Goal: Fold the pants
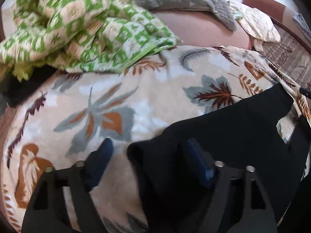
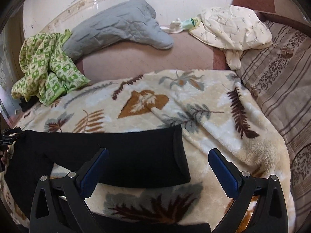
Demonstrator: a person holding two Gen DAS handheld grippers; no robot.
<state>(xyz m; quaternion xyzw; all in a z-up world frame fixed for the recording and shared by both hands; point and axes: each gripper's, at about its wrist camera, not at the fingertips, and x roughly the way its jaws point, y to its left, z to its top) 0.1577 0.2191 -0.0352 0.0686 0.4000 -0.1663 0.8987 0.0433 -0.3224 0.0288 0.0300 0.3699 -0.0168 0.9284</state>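
Black pants lie flat on a cream blanket with a leaf print; they also show in the left wrist view. My left gripper is open, and one end of the pants lies between its blue pads. My right gripper is open and empty, hovering over the other end of the pants, whose edge lies between the fingers. The left gripper's body shows at the far left of the right wrist view.
A crumpled green-patterned cloth lies at the back left, a grey quilted pillow behind it, a cream pillowcase at the back right. A brown striped cover runs along the right. More black fabric lies at the near edge.
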